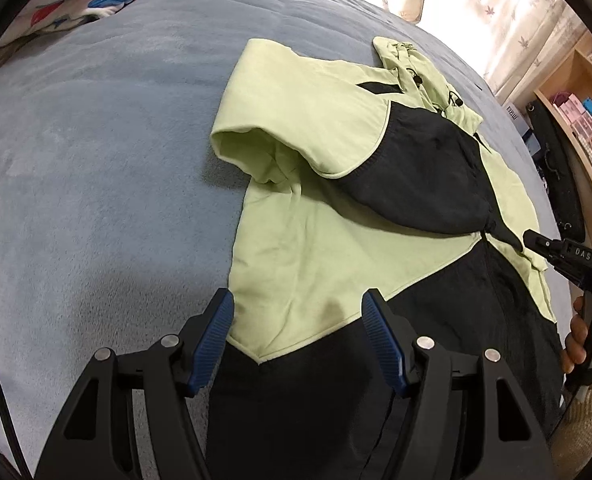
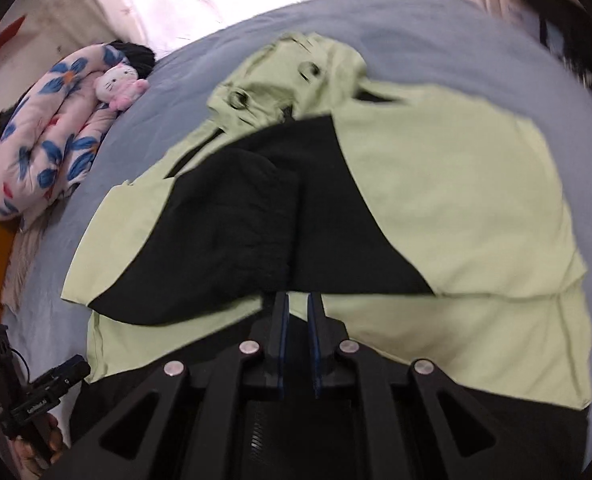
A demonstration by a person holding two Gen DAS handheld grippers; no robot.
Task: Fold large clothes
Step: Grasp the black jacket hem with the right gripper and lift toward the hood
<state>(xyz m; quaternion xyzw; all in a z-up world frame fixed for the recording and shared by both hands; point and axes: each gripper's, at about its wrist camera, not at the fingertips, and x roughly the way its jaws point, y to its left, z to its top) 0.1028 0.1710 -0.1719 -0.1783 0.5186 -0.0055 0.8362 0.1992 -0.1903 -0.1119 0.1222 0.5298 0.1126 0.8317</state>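
While jacket (image 1: 336, 240) lies half-folded | left gripper (image 1: 300, 340) gapes empty | right gripper (image 2: 298, 312) pinches sleeve cuff (image 1: 500, 236) | risk: cuff slips, fold collapses.

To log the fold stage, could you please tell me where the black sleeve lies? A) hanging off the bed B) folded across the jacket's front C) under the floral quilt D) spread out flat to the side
B: the black sleeve lies across the front of the green jacket, on the bed.
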